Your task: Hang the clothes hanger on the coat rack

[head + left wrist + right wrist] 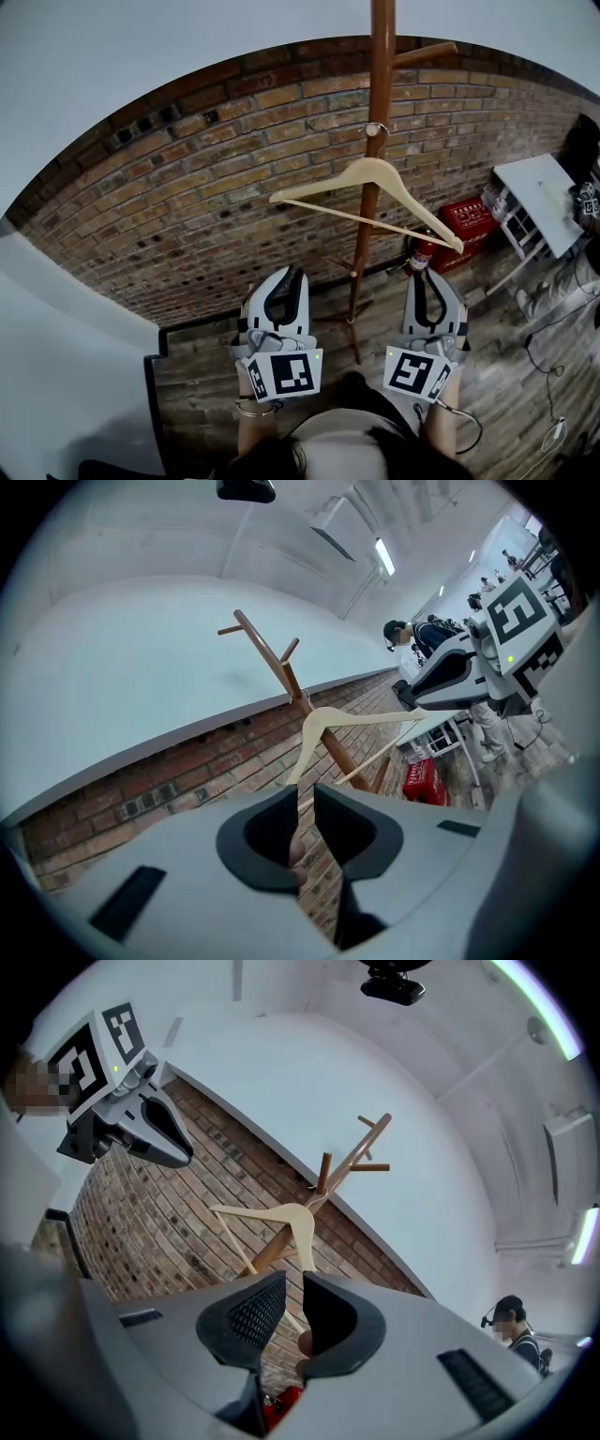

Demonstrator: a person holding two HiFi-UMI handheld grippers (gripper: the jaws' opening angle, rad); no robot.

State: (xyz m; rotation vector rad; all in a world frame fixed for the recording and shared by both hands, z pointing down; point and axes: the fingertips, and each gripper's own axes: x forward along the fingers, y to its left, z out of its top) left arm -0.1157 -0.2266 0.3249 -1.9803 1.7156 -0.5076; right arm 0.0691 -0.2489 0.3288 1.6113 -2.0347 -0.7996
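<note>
The hanger [373,167] is seen hooked on the rack [381,56], tilted down to the right. The left hand-held gripper [284,281] and right hand-held gripper [431,286] are held narrow and empty, clear of it. They are best drawn back straight, so the hanger is not nudged.

Your clothes hanger [375,178] is pale, smooth wood with a metal hook [376,129]. The coat rack [380,66] is reddish-brown wood with a slight sheen. The brick wall [187,206] looks rough and matt; the floor [506,394] is worn planks.
</note>
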